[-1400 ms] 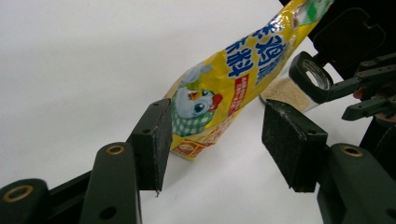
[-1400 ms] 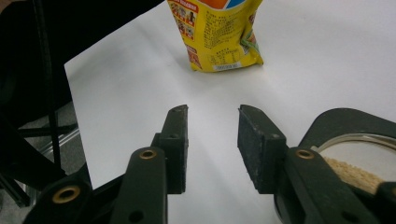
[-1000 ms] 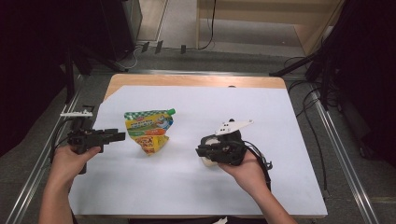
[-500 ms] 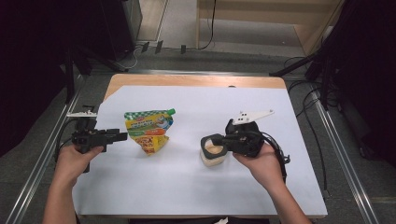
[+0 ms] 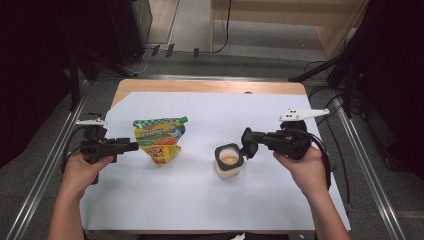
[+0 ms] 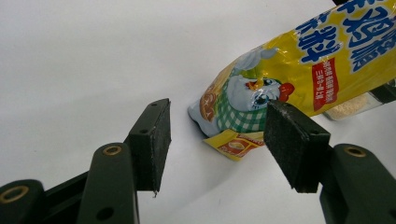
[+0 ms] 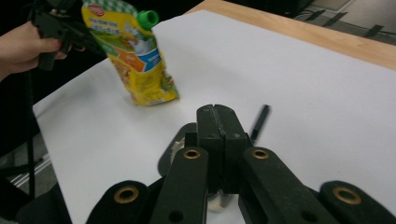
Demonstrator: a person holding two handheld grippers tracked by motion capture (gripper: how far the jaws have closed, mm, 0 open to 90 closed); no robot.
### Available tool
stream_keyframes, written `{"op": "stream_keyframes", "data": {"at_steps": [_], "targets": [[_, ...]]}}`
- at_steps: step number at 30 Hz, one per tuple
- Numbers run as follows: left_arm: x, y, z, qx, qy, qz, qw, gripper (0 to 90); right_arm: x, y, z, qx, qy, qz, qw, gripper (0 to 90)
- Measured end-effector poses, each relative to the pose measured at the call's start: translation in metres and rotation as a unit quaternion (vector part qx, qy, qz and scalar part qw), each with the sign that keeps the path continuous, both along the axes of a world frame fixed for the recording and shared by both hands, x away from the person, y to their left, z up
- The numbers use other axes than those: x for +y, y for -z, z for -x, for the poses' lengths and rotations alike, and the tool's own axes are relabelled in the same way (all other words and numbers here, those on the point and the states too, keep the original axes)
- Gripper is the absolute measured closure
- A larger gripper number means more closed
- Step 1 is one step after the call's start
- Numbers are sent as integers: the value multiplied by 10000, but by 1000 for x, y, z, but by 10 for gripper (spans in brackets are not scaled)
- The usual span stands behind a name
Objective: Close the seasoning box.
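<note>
A white sheet (image 5: 200, 200) covers the table. On it the yellow pouch (image 5: 159, 139) with a green cap lies left of centre, just ahead of the left gripper (image 5: 131, 146), whose jaws are spread. The small jar (image 5: 229, 161) stands mid-sheet; the right gripper (image 5: 246, 143), jaws pressed together and holding nothing, hovers just beside its rim.

White sheet (image 5: 200, 200) over wooden table (image 5: 200, 86), metal rails (image 5: 45, 170), floor cables (image 5: 325, 65)
</note>
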State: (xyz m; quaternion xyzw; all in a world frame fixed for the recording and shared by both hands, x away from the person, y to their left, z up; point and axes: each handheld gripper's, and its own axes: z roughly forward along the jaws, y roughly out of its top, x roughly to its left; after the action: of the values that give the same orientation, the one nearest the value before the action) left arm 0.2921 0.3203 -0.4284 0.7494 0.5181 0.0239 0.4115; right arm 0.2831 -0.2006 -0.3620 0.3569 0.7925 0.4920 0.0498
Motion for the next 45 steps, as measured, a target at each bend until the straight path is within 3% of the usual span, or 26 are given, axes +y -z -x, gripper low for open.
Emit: {"op": "stream_keyframes", "data": {"at_steps": [6, 11, 15, 45], "targets": [[-1, 1, -1, 34, 8, -17, 10000, 423, -18, 11, -9, 83, 393, 20, 9992, 900], [-1, 1, -1, 19, -20, -10, 10000, 423, -18, 30, -18, 268, 488, 89, 9984, 900], [-1, 1, -2, 44, -24, -16, 10000, 424, -12, 37, -20, 345, 424, 57, 9985, 900], [-3, 3, -4, 72, 13, -29, 10000, 419, 38, 41, -7, 369, -180, 56, 9991, 900]]}}
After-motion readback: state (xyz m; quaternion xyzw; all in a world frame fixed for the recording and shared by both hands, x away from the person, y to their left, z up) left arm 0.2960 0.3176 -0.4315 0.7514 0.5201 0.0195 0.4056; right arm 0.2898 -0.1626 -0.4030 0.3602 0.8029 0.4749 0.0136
